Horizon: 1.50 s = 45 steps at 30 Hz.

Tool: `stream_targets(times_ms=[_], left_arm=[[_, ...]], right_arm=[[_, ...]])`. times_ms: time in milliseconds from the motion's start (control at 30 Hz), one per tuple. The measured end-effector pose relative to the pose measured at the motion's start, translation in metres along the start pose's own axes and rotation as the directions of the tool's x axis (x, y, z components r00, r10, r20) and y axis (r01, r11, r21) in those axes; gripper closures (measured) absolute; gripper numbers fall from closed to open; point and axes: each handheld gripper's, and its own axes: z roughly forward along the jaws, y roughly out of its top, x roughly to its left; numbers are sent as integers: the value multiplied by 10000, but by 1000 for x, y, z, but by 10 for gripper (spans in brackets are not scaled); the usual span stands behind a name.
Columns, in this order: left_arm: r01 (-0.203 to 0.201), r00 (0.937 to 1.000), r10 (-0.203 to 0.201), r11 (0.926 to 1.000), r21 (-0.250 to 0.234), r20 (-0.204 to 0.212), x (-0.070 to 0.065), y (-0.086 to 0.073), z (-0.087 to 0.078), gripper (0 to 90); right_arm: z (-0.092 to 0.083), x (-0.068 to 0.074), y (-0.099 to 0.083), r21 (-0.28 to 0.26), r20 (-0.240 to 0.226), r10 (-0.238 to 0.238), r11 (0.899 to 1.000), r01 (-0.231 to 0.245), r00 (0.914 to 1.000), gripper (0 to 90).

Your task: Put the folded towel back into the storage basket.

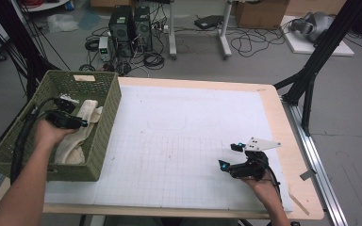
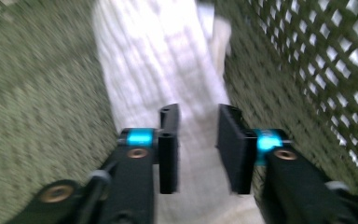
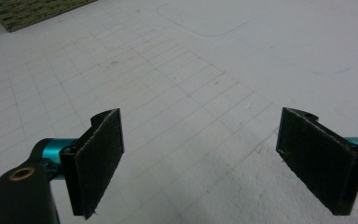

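The cream-white folded cloth [image 2: 168, 79] lies lengthwise straight ahead of the left gripper [image 2: 198, 144] inside the green woven basket [image 1: 104, 117], jaws parted narrowly, pads seemingly clear of it.

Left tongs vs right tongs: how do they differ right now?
The left tongs sit inside the green basket, above the white cloth; the right tongs hover over the bare gridded mat. The left jaws stand narrowly apart, pads off the cloth; the right jaws gape wide with nothing between them. Both have black pads and teal fittings.
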Motion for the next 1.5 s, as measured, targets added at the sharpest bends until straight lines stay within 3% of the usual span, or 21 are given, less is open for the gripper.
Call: stream_targets(times_ms=[67,133,200,300,400,467,600,700,767,833,933,967,1133,1233,1367,1433,1500], left_arm=[[-36,10000,36,10000,82,-4,-1,-1,5,566],[203,9998,-203,9998,80,5,-2,-1,10,506],[237,9997,-239,9996,153,97,-3,-1,13,523],[221,9997,-228,9957,899,65,-4,0,21,659],[250,9997,-250,9942,1042,-18,-6,3,22,781],[513,9987,-513,9935,1013,-27,-4,4,21,827],[902,9955,-902,9959,8,-301,-2,7,13,844],[1228,9901,-1301,9848,-1232,-533,-2,13,6,843],[1321,9870,-1442,9795,-1520,-710,-3,14,5,842],[1511,9864,-1582,9795,-1335,-437,-3,12,12,821],[1565,9873,-1555,9871,-330,313,-2,6,23,708],[1471,9883,-1465,9890,-123,417,-2,4,25,668],[721,9971,-704,9952,-656,276,-4,10,5,599],[11,9999,-4,9991,-428,164,-3,10,-10,554],[-1146,9932,1146,9934,29,194,-3,0,-28,563],[-1229,9903,1236,9923,-135,638,-1,-8,-33,607],[-1548,9851,1530,9878,174,787,-1,-16,-33,666]], right_arm=[[0,0,0,10,-8,25,10000,-25,10000,142],[0,-1,0,30,-9,-6,10000,6,10000,144],[1,0,0,52,-25,48,10000,-48,10000,144],[0,0,0,28,-21,11,10000,-11,10000,145],[-1,-1,0,-31,-14,67,10000,-67,10000,146],[-1,-1,0,-58,-3,36,10000,-36,10000,146],[-2,-1,0,-101,-16,58,9999,-59,10000,146],[-2,0,0,-95,-27,65,9999,-65,10000,147],[-2,0,0,-125,-27,55,9999,-55,10000,147],[-3,-1,0,-132,-5,68,9999,-68,10000,147],[-2,-1,0,-125,-21,73,9999,-73,10000,147],[-2,-1,0,-98,-39,62,9999,-62,10000,147],[-2,0,0,-121,-23,-23,9999,23,10000,148],[-2,0,0,-125,-23,40,9999,-40,10000,149],[-1,0,0,-108,-18,8,9999,-8,10000,149],[0,0,0,-72,-18,-52,10000,52,10000,149],[0,0,0,-50,-12,-75,10000,75,10000,149]])
